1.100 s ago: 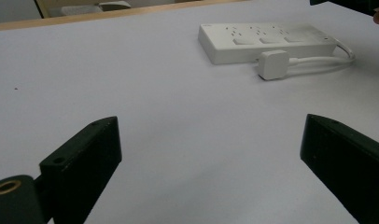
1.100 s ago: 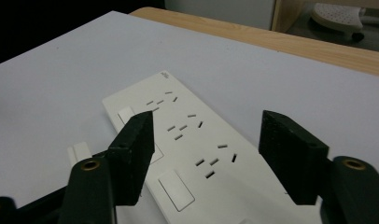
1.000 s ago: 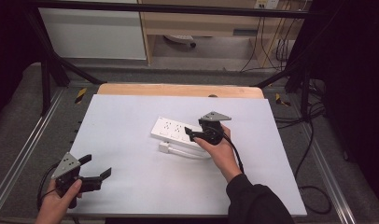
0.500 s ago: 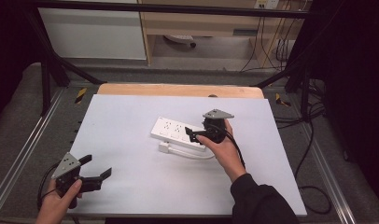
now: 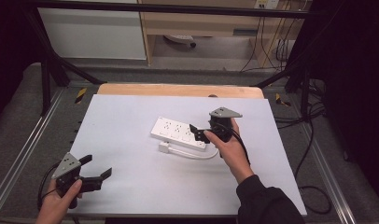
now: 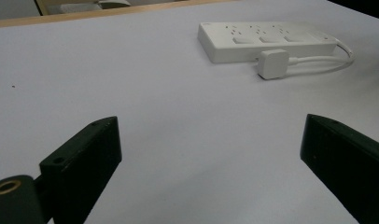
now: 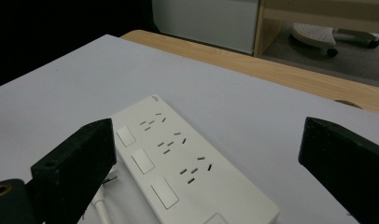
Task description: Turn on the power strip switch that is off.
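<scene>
The right gripper (image 5: 200, 131) is hovering wide open over the power strip (image 5: 179, 132) — the left gripper (image 5: 97, 168) (also open) is waiting near the table (image 5: 131, 112) corner.

Smooth white plastic power strip (image 5: 179, 132) on a matt table (image 5: 131, 121) with wooden edge.

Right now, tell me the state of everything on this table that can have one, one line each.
Power strip: lying flat, sockets up, nothing plugged in.
Plug: unplugged, lying on the table beside the strip.
Left claw: open, holding nothing.
Right claw: open, over the strip's end, gripping nothing.
</scene>
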A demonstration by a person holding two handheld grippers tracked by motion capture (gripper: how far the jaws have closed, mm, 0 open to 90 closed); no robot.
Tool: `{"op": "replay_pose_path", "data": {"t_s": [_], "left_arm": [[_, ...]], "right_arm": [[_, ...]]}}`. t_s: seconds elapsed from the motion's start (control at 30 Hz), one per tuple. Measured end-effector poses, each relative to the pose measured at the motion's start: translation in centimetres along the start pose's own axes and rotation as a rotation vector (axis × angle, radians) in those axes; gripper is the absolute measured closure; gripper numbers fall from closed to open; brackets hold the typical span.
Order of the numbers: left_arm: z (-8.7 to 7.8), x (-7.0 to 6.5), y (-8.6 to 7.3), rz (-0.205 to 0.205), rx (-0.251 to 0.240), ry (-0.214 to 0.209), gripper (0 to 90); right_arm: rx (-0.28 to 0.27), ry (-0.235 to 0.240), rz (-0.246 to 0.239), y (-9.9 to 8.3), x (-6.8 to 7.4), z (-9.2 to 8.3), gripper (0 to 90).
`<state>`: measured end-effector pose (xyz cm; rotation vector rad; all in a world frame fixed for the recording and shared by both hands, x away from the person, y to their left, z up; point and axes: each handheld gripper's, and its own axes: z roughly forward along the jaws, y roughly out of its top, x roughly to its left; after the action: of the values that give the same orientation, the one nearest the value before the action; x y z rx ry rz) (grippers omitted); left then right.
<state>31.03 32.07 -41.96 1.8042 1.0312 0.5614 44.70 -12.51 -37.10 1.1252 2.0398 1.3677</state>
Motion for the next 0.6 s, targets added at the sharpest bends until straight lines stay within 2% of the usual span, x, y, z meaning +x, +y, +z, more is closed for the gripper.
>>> {"op": "replay_pose_path", "data": {"t_s": [0.27,0.5,0.6], "left_arm": [[0.0,0.0,0.0,-0.002,-0.001,-0.002,5.6],[-0.1,0.0,0.0,0.001,-0.002,0.000,5.6],[0.0,0.0,0.0,-0.002,0.001,0.002,5.6]], "right_arm": [[-0.031,-0.025,0.017,0.0,-0.9,-1.5,4.6],[-0.061,-0.051,0.032,-0.6,-2.2,-3.9,4.6],[-0.070,-0.063,0.025,-1.0,-2.7,-5.0,4.3]]}}
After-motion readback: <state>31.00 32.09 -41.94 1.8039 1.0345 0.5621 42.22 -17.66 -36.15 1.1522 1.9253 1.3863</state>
